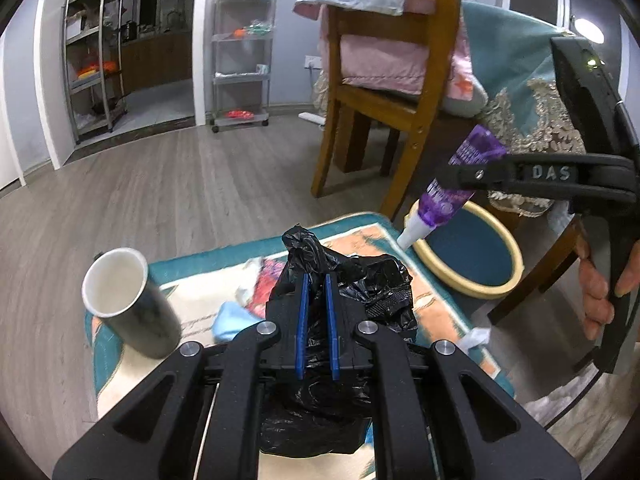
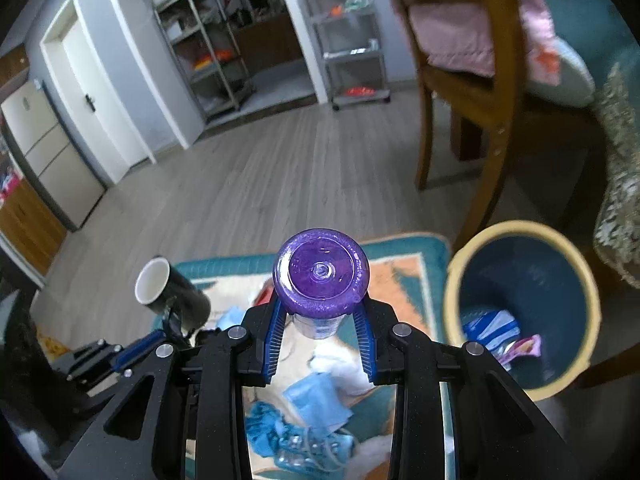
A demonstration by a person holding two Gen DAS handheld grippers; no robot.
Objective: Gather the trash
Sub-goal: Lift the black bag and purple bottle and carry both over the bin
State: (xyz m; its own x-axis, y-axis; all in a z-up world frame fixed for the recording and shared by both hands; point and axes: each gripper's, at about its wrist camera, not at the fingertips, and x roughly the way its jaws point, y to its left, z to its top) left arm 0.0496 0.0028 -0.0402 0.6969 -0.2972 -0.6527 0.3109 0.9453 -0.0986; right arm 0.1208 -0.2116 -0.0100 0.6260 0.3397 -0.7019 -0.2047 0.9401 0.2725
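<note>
My left gripper [image 1: 316, 280] is shut on a crumpled black plastic bag [image 1: 360, 280] and holds it above the patterned mat [image 1: 436, 320]. My right gripper [image 2: 320, 312] is shut on a purple tube [image 2: 320, 276] with a white nozzle; in the left wrist view the purple tube [image 1: 460, 176] hangs nozzle down over the near rim of the blue bin [image 1: 472, 256]. The bin [image 2: 524, 280] with a cream rim holds a few wrappers [image 2: 500, 336]. Blue masks [image 2: 316, 400] and tissues [image 2: 344, 368] lie on the mat below the right gripper.
A dark cup [image 1: 132, 304] with a white inside lies tilted at the mat's left corner. A wooden chair [image 1: 384, 92] with pink cloth stands behind the bin. Shelving racks [image 1: 240, 52] stand by the far wall. A lace-trimmed teal cloth [image 1: 532, 120] hangs at right.
</note>
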